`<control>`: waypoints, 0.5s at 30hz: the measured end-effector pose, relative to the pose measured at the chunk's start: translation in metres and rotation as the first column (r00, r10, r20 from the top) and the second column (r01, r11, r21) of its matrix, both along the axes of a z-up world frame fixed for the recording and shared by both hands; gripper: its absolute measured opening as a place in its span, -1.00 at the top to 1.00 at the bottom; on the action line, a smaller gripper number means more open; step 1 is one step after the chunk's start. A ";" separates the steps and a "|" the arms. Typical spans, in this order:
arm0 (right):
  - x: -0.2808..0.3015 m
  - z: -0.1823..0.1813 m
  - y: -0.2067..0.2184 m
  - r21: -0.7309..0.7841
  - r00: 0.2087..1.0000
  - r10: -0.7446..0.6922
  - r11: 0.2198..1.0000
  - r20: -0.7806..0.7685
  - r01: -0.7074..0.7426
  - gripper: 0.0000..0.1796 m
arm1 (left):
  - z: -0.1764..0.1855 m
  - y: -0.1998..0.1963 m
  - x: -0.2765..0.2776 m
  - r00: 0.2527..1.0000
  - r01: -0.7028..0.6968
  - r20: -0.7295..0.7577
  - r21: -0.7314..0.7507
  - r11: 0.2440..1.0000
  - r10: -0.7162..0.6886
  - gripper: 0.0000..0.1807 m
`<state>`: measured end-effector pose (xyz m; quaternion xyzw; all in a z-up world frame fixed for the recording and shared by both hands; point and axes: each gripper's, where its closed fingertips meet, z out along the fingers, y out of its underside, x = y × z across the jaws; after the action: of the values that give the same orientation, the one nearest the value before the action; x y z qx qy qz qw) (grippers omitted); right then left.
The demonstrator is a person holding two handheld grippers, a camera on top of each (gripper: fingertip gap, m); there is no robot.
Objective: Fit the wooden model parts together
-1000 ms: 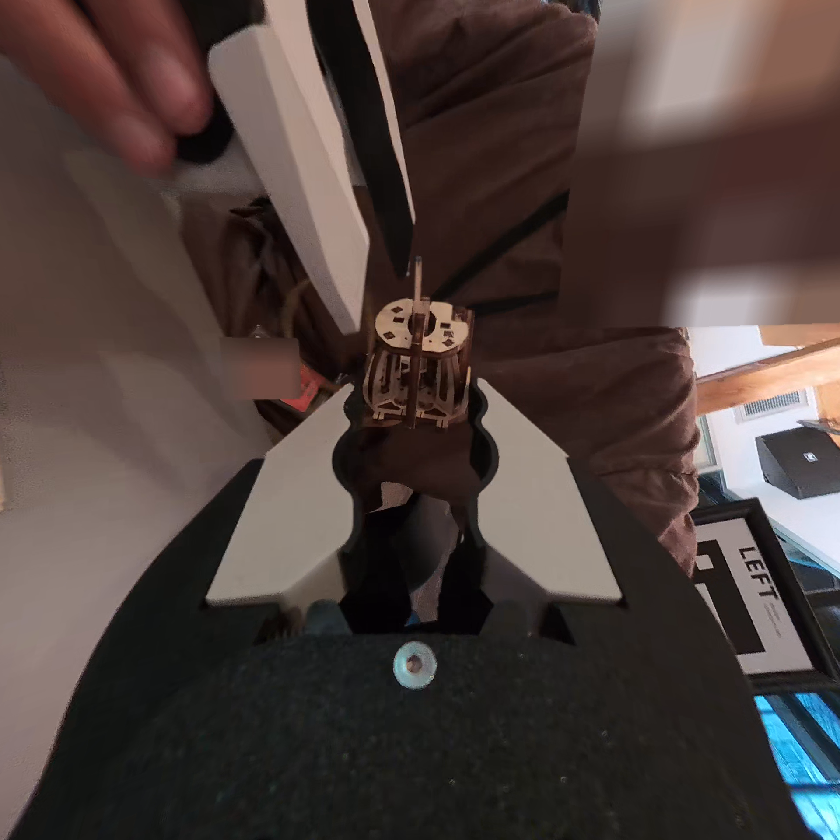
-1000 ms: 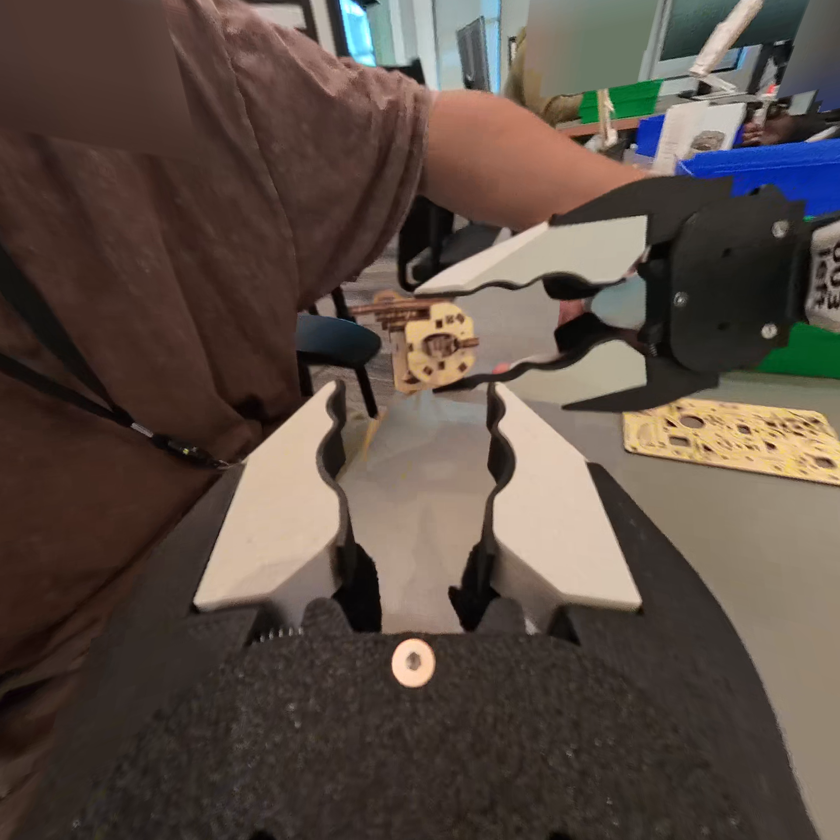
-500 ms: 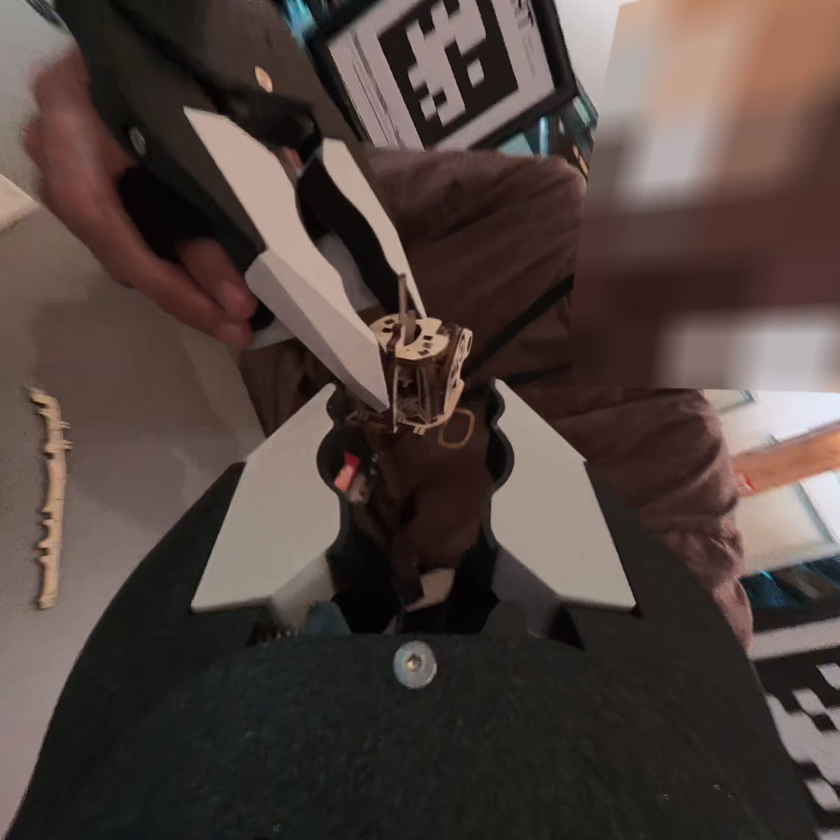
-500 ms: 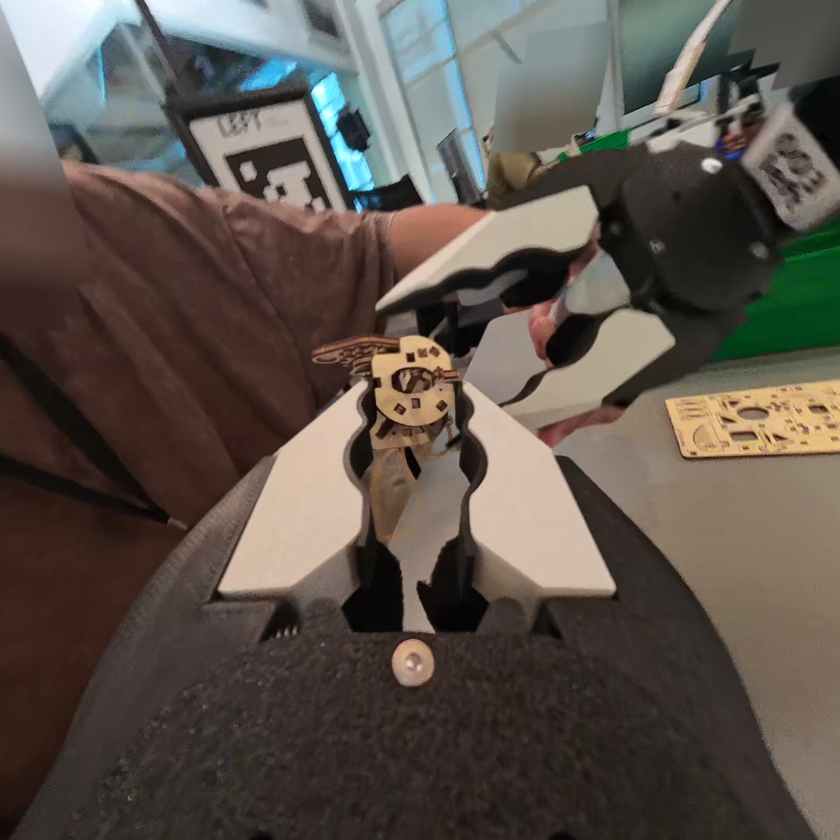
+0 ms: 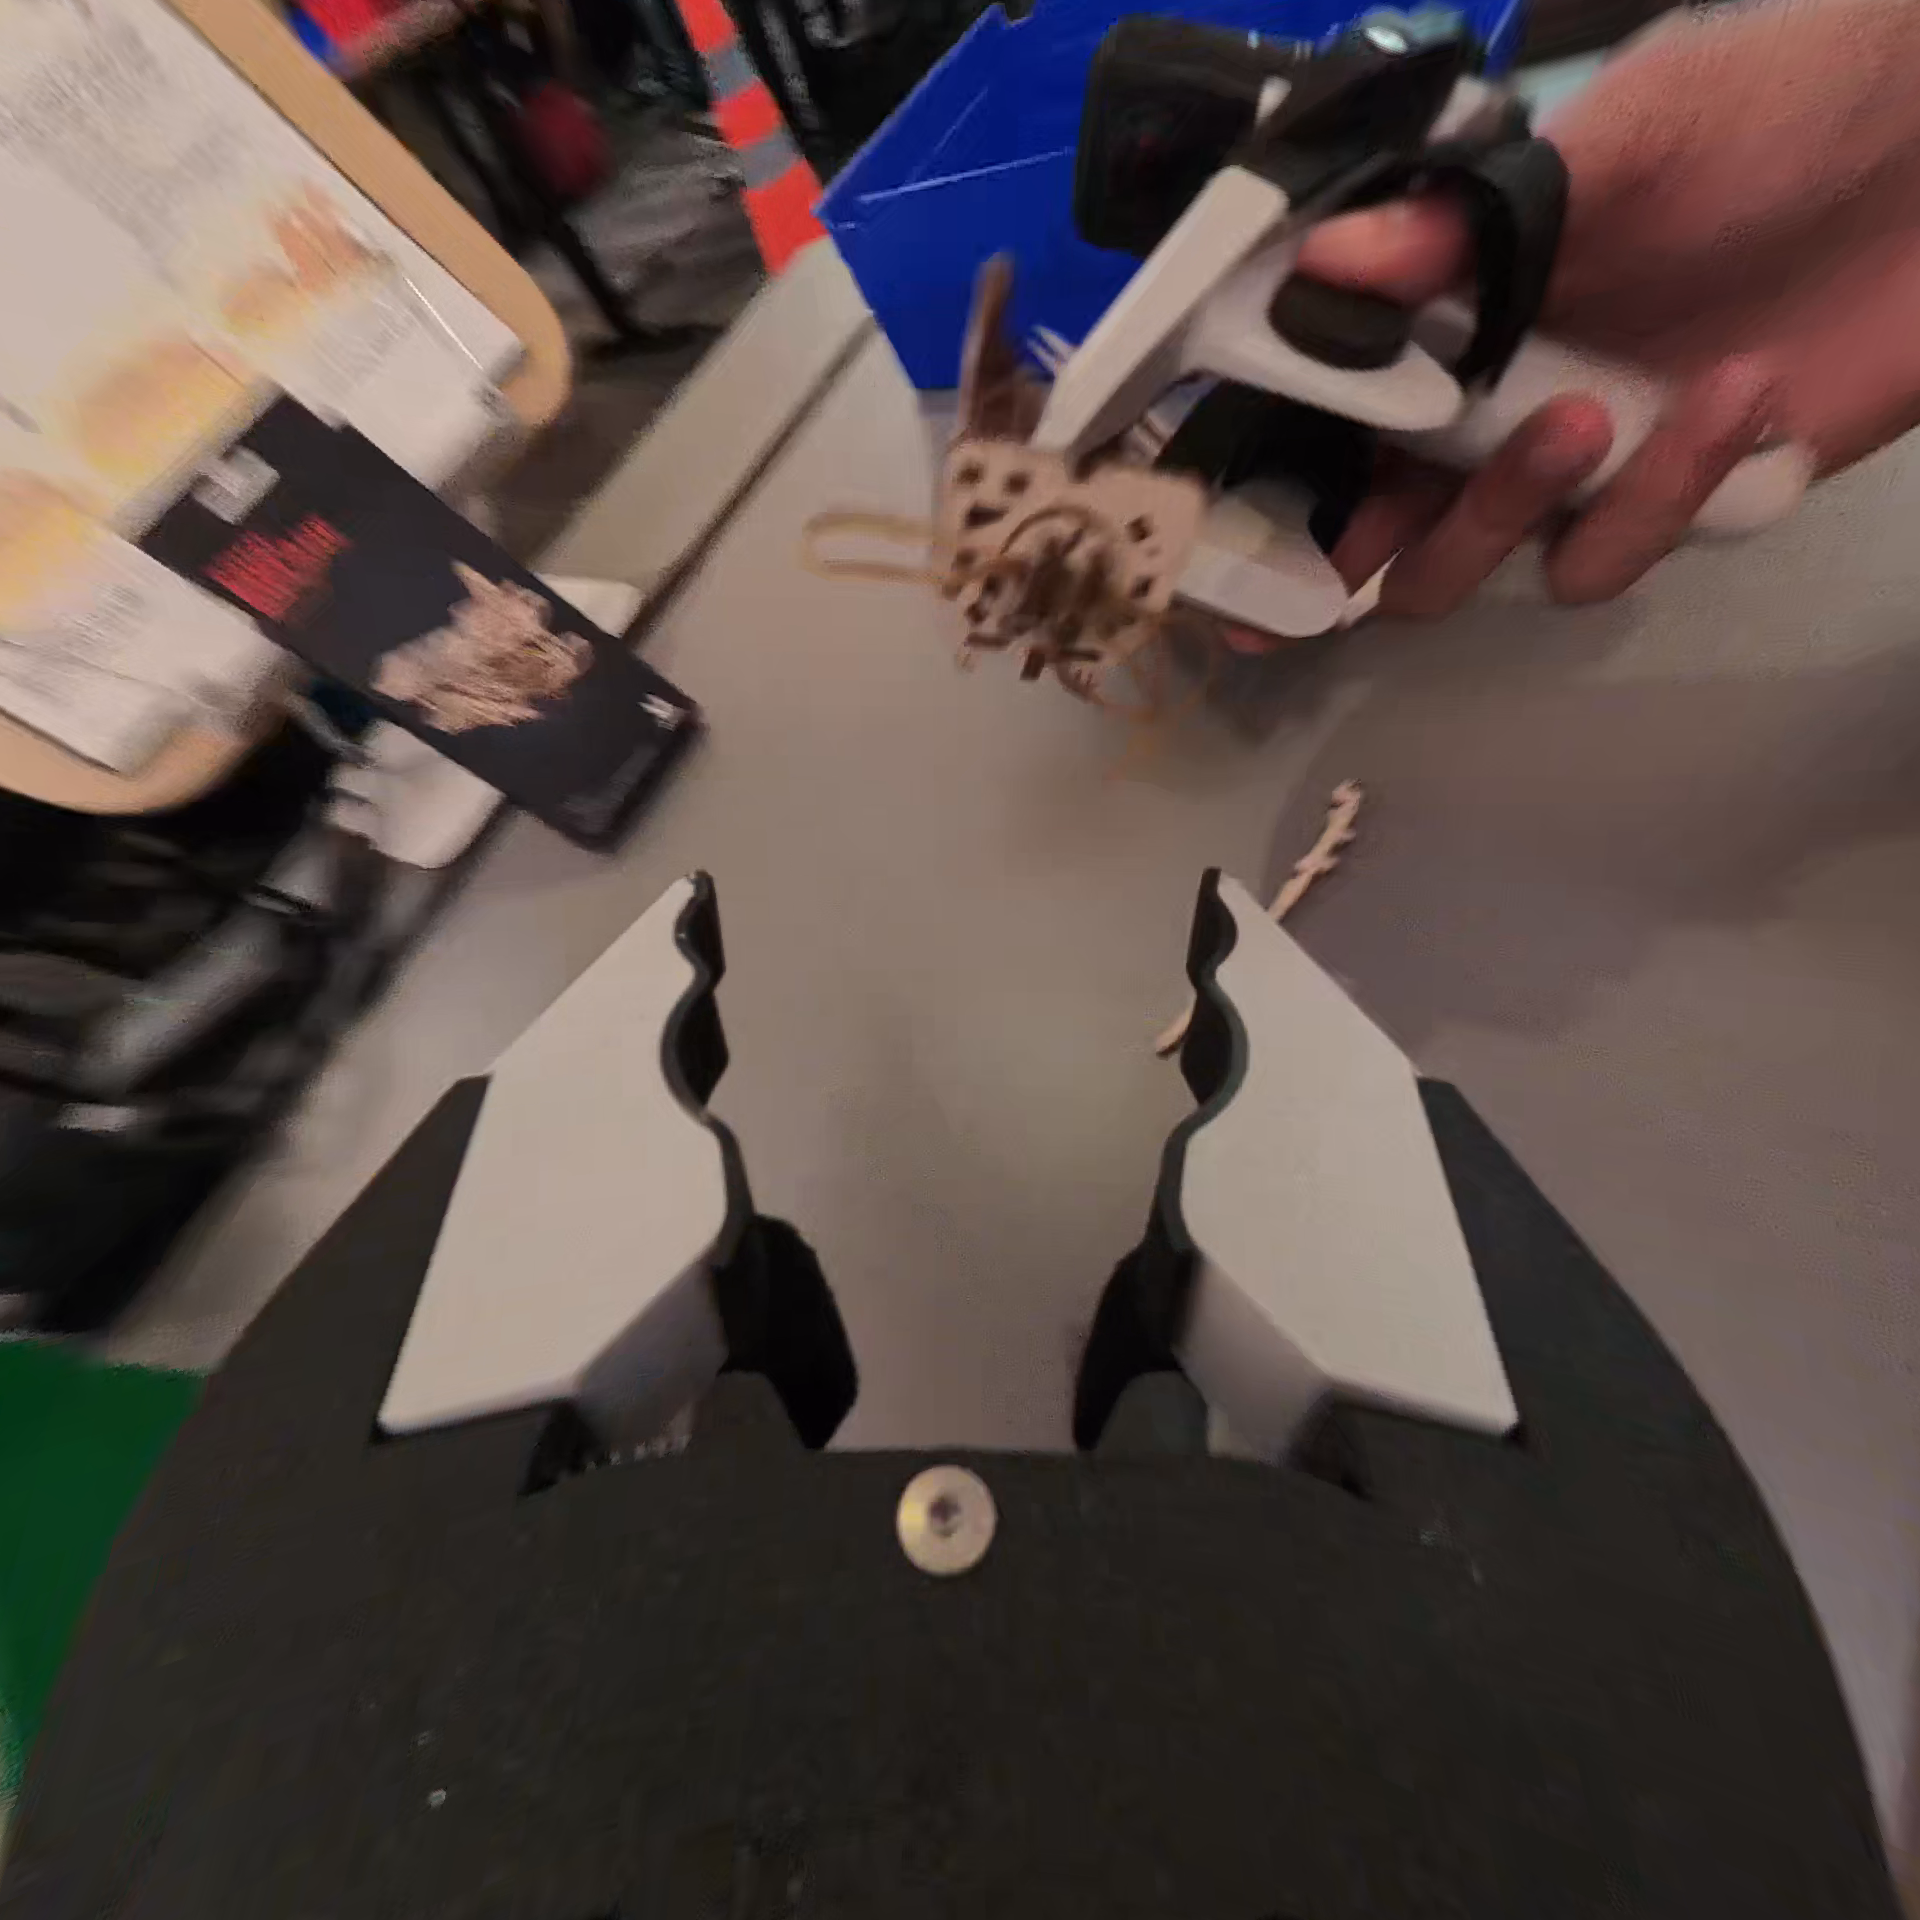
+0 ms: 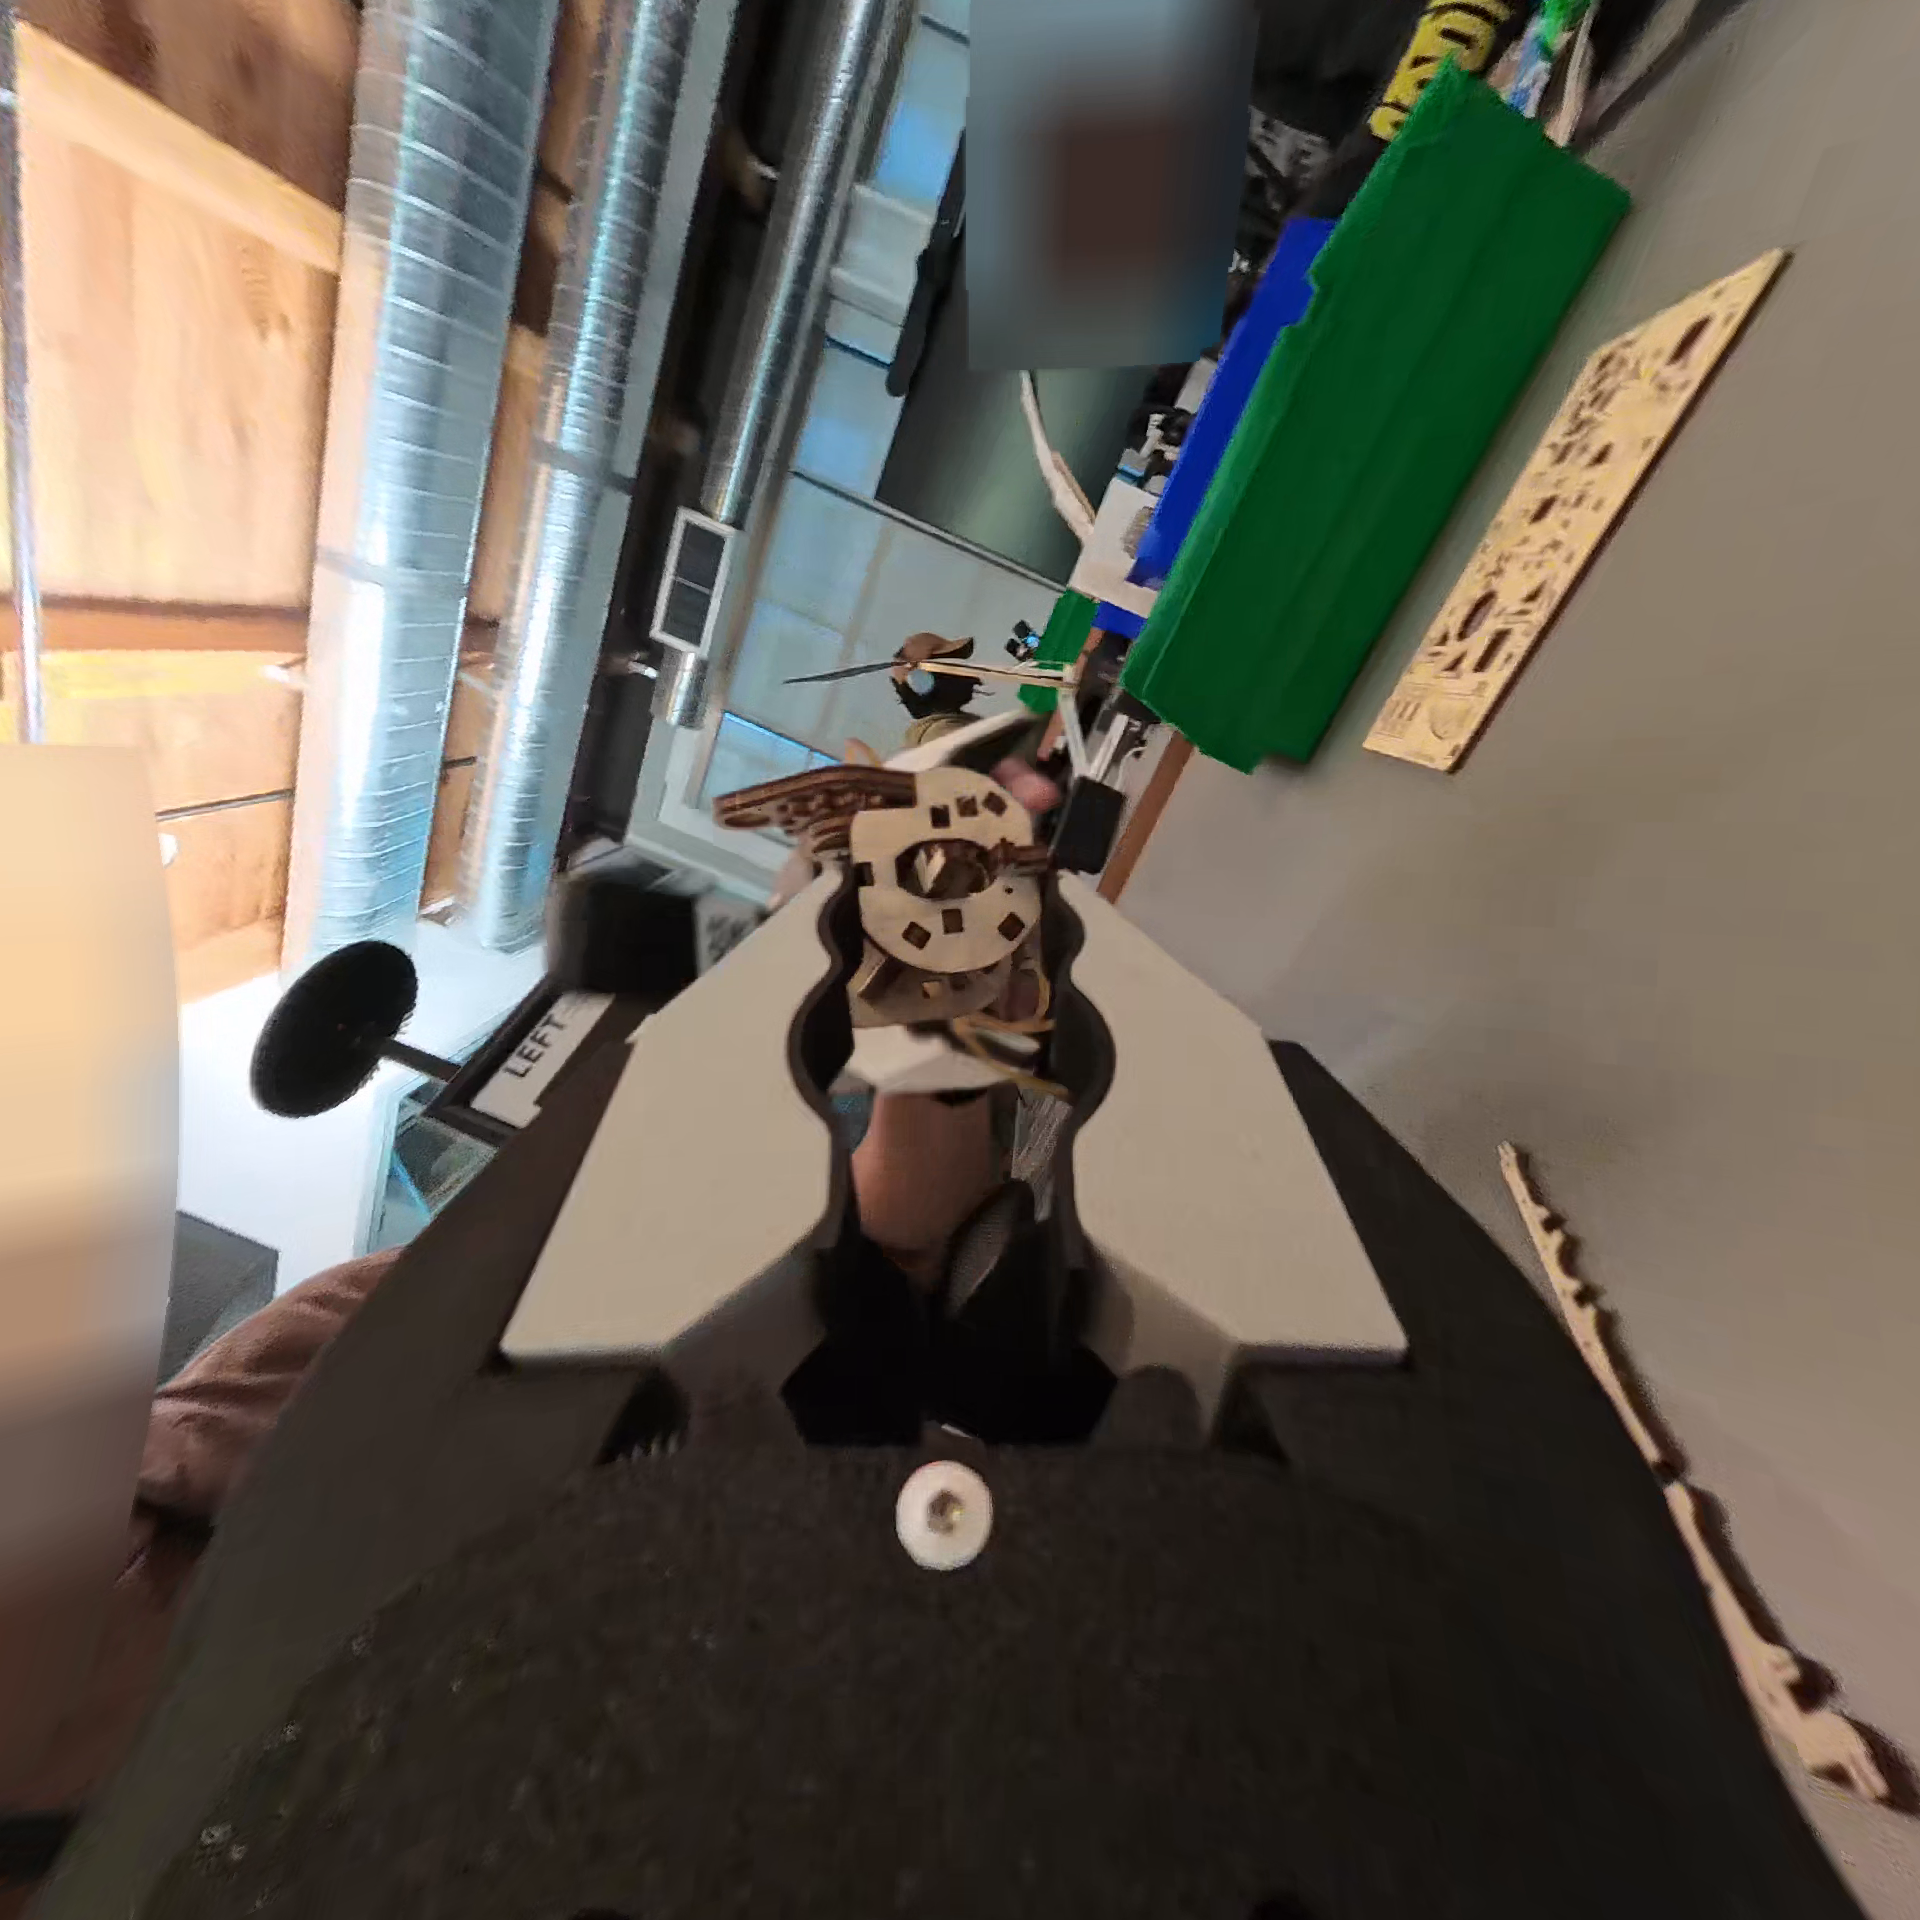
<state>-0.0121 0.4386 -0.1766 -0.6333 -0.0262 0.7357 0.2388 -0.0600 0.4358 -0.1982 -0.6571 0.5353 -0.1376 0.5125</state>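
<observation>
Right wrist view, wooden model (image 6: 940, 904) clamped between right gripper (image 6: 948, 914)

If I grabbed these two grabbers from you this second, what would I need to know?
Left gripper: open, empty, hanging above the grey table.
Right gripper: shut on the wooden model, held up in the air.
A thin wooden strip lies on the table just ahead of the left gripper; the cut-out parts sheet lies farther off, beside the green bin.
Done: the model is partly built. Which piece goes on next, I cannot tell.
Left: pick up further parts with the free left gripper and fit them on.
</observation>
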 end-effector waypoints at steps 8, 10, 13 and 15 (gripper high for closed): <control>-0.030 0.008 -0.025 0.042 0.998 0.061 0.997 0.019 -0.062 0.63 | 0.020 -0.023 0.021 0.998 0.002 -0.059 0.305 0.952 0.016 -0.02; -0.033 0.011 -0.030 0.039 0.997 0.081 0.996 0.009 -0.082 0.63 | 0.022 -0.027 0.026 0.999 0.023 -0.034 0.308 0.951 -0.013 0.04; -0.034 0.006 -0.030 0.055 0.997 0.070 0.996 0.037 -0.072 0.64 | 0.030 -0.032 0.028 1.000 0.025 0.007 0.359 0.933 -0.030 0.29; -0.035 0.002 -0.030 0.057 0.997 0.069 0.996 0.045 -0.071 0.63 | 0.035 -0.033 0.028 0.999 0.015 0.027 0.383 0.923 -0.027 0.43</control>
<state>-0.0471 0.4090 -0.1745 -0.6404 -0.0749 0.7288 0.2306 -0.0322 0.4025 -0.1629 -0.5363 0.5505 -0.0464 0.6381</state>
